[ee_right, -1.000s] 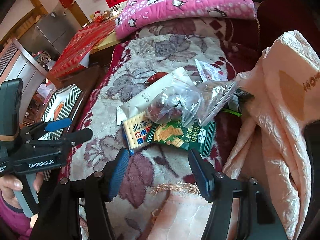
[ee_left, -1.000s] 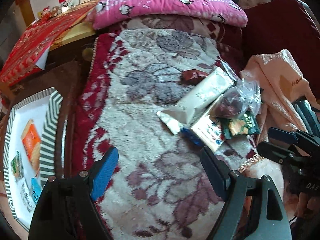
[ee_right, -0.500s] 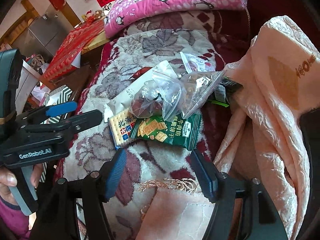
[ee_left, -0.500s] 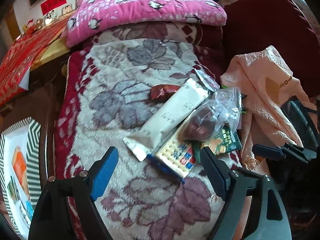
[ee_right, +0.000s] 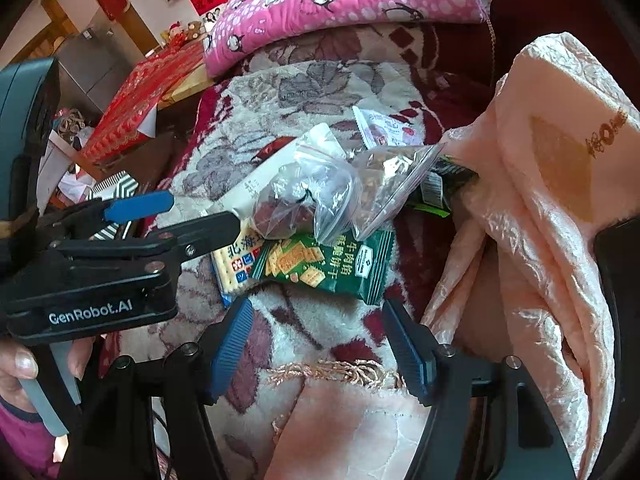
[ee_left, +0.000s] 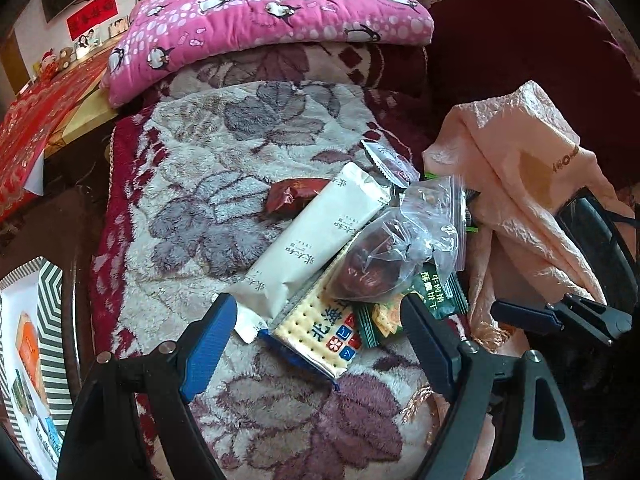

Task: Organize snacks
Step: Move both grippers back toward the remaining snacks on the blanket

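A pile of snacks lies on the floral blanket (ee_left: pixel 224 168): a long white pack (ee_left: pixel 316 236), a clear zip bag of dark red fruit (ee_left: pixel 384 264), a green cracker packet (ee_right: pixel 328 264), a white-and-blue cracker pack (ee_left: pixel 320 332), a dark red packet (ee_left: pixel 292 196) and a small white sachet (ee_right: pixel 384 128). My left gripper (ee_left: pixel 316 340) is open, its fingers standing either side of the white-and-blue pack's near end without pressing it. My right gripper (ee_right: pixel 318 344) is open just short of the green packet, with only blanket between its fingers.
A striped tray (ee_left: pixel 50 312) at the far left holds an orange packet (ee_left: pixel 28 352) and other snacks. A peach cloth (ee_right: pixel 560 160) is bunched on the right against the pile. A pink penguin pillow (ee_left: pixel 260 12) lies at the back. A hand (ee_right: pixel 16 364) grips the left tool.
My left gripper has swung right from near the tray to the snack pile, which now sits between its fingers. The right gripper's fingers have spread a little wider; it stayed in place.
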Tool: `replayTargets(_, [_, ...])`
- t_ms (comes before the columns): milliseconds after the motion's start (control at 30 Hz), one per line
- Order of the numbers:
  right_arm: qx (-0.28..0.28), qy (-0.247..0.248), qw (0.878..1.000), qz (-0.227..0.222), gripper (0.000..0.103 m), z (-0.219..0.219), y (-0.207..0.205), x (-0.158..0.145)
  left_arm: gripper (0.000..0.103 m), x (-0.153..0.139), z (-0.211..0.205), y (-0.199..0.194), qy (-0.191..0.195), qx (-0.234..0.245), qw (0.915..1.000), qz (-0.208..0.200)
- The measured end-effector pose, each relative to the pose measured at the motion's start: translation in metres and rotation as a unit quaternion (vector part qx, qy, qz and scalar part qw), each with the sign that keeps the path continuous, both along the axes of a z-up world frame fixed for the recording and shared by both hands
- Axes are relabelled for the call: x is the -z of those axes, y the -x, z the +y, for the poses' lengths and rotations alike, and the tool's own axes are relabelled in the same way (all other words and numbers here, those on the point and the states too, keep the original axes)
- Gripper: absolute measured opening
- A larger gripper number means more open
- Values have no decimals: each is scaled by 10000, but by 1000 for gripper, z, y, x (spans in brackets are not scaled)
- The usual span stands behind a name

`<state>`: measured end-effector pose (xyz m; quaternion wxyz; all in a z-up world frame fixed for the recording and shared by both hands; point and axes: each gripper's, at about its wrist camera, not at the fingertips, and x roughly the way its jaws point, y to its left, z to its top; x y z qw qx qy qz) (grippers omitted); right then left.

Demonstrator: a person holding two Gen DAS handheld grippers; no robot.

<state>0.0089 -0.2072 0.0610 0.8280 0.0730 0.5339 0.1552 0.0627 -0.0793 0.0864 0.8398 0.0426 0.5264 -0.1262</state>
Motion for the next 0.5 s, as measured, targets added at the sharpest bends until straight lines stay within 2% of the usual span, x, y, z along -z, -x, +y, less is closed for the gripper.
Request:
replayTargets(333, [215,-22,9997,115,72,-13,-1,5,83,12,-15,-12,264,441,9987,78])
replayTargets(500, [265,16,9995,189,73,-17,-1,7,83,22,-32,-23,172,703,9973,135])
